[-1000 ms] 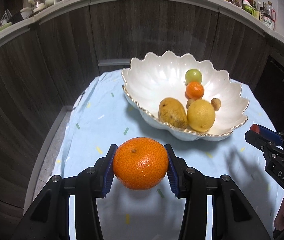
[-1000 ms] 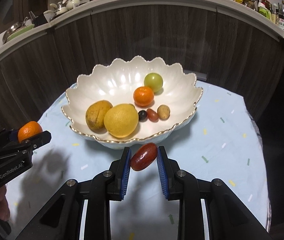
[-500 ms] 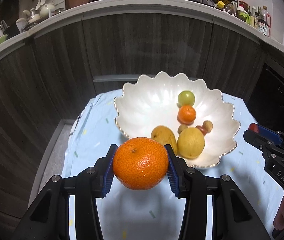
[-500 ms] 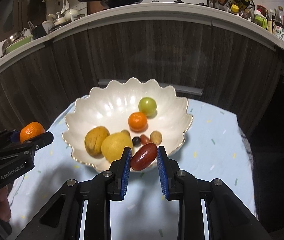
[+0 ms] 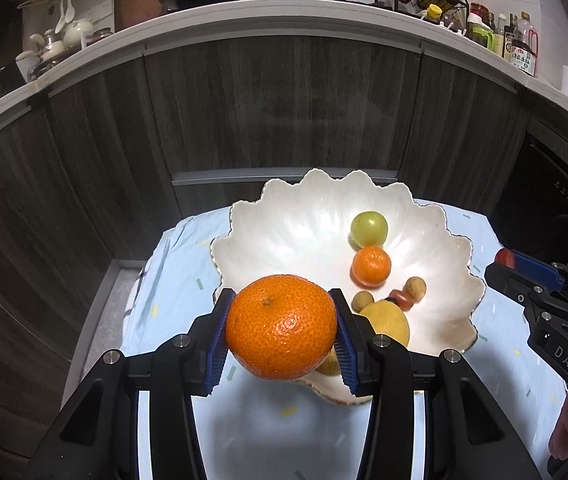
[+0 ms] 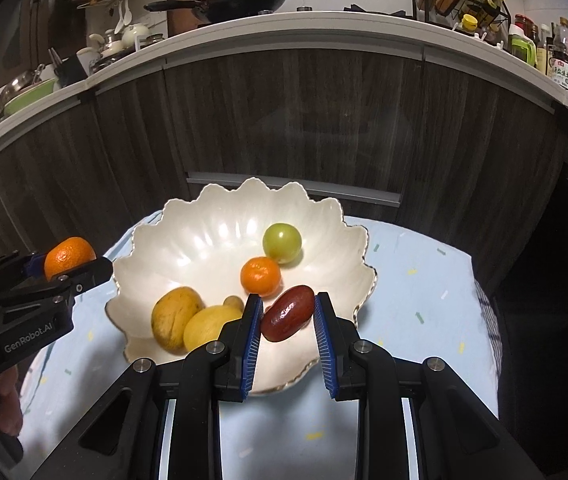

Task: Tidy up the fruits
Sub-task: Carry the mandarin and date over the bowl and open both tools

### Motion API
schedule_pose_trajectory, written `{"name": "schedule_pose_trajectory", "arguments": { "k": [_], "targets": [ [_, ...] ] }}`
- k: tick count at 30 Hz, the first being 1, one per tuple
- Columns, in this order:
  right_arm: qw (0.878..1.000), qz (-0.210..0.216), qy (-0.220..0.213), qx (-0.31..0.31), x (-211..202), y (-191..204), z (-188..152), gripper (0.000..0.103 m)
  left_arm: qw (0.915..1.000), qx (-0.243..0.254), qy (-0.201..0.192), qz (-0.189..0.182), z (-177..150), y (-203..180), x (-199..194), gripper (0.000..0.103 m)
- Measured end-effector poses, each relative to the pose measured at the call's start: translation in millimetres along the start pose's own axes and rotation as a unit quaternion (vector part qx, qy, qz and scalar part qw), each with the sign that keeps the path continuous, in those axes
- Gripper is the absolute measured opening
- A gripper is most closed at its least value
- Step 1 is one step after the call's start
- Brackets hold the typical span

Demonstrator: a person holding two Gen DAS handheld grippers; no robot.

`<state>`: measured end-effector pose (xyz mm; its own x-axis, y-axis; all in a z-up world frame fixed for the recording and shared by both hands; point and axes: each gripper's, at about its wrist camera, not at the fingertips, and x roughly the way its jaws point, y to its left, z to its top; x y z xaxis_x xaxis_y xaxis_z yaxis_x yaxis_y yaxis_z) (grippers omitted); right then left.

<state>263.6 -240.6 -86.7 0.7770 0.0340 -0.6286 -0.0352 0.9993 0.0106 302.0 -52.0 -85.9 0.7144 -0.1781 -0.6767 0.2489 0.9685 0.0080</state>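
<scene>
"GenRobot.AI" stands in pale letters on the left gripper (image 6: pixel 78 270) body; "DAS" is printed on the right gripper (image 5: pixel 501 266) body.

Your big round orange mandarin (image 5: pixel 280 326) hides the scalloped white ceramic bowl's (image 5: pixel 295 224) near rim and most of a yellowish fruit (image 5: pixel 329 364).

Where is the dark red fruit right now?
The dark red fruit is clamped in the right gripper, above the near rim of the white bowl, beside the small orange.
</scene>
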Motion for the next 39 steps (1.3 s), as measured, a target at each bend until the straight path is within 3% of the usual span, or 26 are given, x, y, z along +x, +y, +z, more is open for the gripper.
{"name": "schedule_pose_trajectory", "arguments": {
  "k": [23,25,27,28,32,37,39],
  "targets": [
    [0.998,0.024,0.051,-0.014,40.2,7.8,-0.5,0.029,0.9989,0.000,0.046,-0.005,-2.1,0.9,44.6,0.047],
    [0.998,0.021,0.051,-0.014,39.3,8.5,-0.3,0.038,0.9988,-0.002,0.049,-0.002,-2.4,2.3,44.5,0.049],
    [0.999,0.016,0.046,-0.012,36.4,8.6,-0.2,0.052,0.9992,-0.004,0.040,0.001,-1.9,3.5,40.3,0.067],
    [0.999,0.013,0.042,-0.011,34.6,8.6,-0.1,0.055,0.9994,-0.004,0.034,0.003,-1.4,3.5,37.5,0.067],
    [0.999,0.010,0.039,-0.009,30.3,8.5,-0.3,0.060,0.9995,0.001,0.031,0.009,1.5,3.4,33.2,0.070],
    [1.000,-0.001,0.029,-0.004,21.7,6.6,0.4,0.078,0.9996,0.000,0.018,0.020,3.3,5.4,21.1,0.087],
    [1.000,-0.003,0.025,-0.001,16.6,6.1,0.9,0.080,0.9996,-0.003,0.014,0.025,3.7,6.5,15.2,0.092]
  ]
}}
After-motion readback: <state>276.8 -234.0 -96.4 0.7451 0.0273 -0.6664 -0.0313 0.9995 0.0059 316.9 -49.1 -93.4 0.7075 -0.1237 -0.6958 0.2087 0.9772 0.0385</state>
